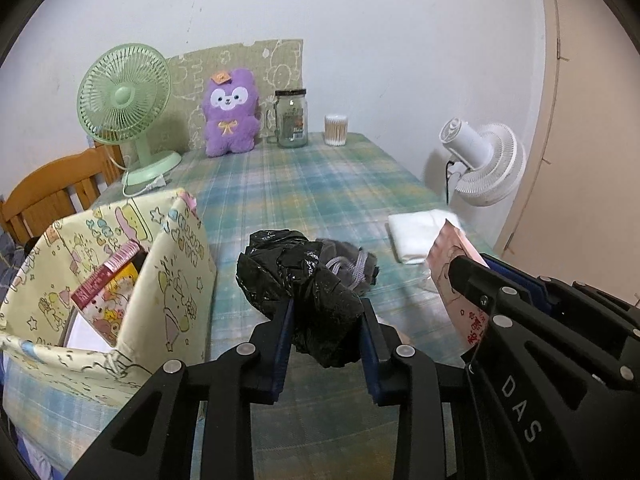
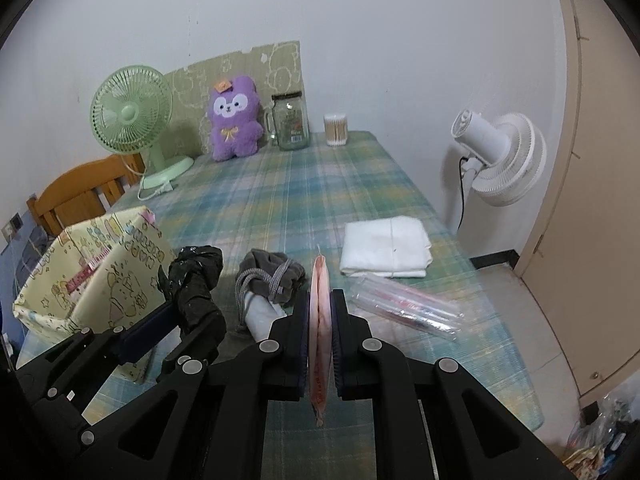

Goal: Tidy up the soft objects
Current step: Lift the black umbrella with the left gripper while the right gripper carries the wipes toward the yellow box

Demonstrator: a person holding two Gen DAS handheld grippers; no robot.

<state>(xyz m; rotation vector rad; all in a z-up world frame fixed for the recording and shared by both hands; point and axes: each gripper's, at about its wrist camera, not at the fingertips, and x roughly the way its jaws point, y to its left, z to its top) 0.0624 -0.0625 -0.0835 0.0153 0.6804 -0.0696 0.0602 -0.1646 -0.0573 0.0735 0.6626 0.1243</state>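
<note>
My left gripper (image 1: 326,320) is shut on a crumpled black plastic bag (image 1: 296,280) and holds it above the plaid table, right of the yellow cartoon-print fabric basket (image 1: 176,280). The bag also shows in the right wrist view (image 2: 196,292). My right gripper (image 2: 320,316) is shut on a thin pink packet (image 2: 320,320), held edge-on; it also shows in the left wrist view (image 1: 460,280). A grey drawstring pouch (image 2: 272,276) lies on the table between the grippers. A folded white cloth (image 2: 386,246) lies further right.
A clear plastic packet (image 2: 404,308) lies right of my right gripper. At the back stand a green fan (image 2: 132,120), a purple plush (image 2: 234,120), a glass jar (image 2: 292,122) and a cotton swab tub (image 2: 335,130). The basket holds printed boxes (image 1: 108,284). A white fan (image 2: 500,156) stands off the table's right.
</note>
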